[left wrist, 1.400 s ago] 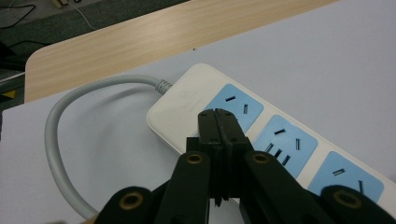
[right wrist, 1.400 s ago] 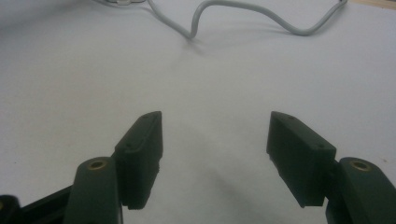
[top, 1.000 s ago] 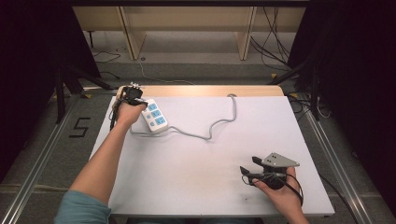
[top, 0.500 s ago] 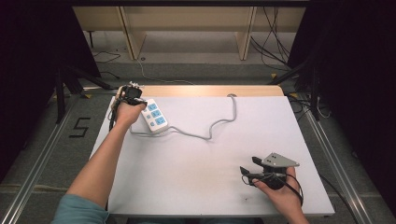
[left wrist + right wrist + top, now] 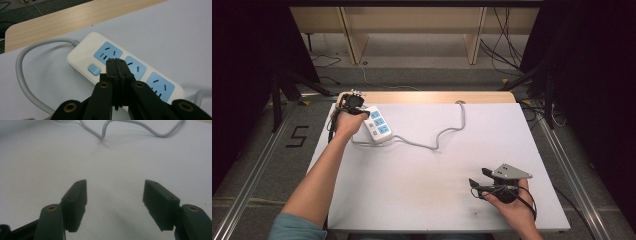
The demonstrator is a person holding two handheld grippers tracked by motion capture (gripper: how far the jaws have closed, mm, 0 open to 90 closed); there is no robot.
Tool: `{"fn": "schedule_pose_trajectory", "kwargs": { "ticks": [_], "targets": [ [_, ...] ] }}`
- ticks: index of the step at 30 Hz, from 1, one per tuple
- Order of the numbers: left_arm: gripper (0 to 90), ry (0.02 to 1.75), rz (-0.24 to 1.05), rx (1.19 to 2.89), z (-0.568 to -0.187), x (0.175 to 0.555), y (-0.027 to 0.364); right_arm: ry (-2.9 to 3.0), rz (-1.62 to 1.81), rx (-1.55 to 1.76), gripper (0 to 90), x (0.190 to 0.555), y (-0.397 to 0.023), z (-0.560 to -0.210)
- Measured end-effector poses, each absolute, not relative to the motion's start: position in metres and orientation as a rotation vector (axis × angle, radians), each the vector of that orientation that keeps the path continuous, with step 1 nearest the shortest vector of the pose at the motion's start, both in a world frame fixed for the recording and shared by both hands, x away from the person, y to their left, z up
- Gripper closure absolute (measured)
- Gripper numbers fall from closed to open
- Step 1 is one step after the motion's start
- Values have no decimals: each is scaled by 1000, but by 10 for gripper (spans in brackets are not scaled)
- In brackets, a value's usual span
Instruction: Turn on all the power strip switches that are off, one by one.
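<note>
A white power strip (image 5: 378,124) with three blue sockets and a blue switch lies at the table's far left. In the left gripper view the power strip (image 5: 85,51) sits right under my left gripper (image 5: 116,61), whose jaws are shut with nothing between them, tips over the strip beside the blue switch (image 5: 94,69). In the high view the left gripper (image 5: 361,111) is at the strip's far end. My right gripper (image 5: 478,180) rests near the table's front right, jaws open and empty; in its own view the right gripper (image 5: 115,192) faces bare table.
The strip's grey cable (image 5: 447,131) snakes across the white table (image 5: 412,190) to its far edge; the cable (image 5: 130,125) also crosses the top of the right gripper view. A wooden strip (image 5: 432,97) borders the table's back. Black stands and floor cables surround the table.
</note>
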State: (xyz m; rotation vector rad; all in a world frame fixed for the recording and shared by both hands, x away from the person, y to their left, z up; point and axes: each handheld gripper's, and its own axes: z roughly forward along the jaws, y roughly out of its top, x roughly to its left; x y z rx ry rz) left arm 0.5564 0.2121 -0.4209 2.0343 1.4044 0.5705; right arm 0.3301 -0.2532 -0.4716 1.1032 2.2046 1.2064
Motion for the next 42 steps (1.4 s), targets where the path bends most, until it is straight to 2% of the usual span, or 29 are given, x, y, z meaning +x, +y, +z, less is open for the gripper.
{"fn": "schedule_pose_trajectory", "kwargs": {
  "ticks": [28, 42],
  "targets": [
    [896, 1347, 466, 2149, -438, 532, 191, 2205, 1206, 1107, 369, 330, -252, -472],
    [896, 1373, 431, 2170, -446, 533, 190, 2207, 1205, 1108, 369, 330, -252, -472]
  ]
}}
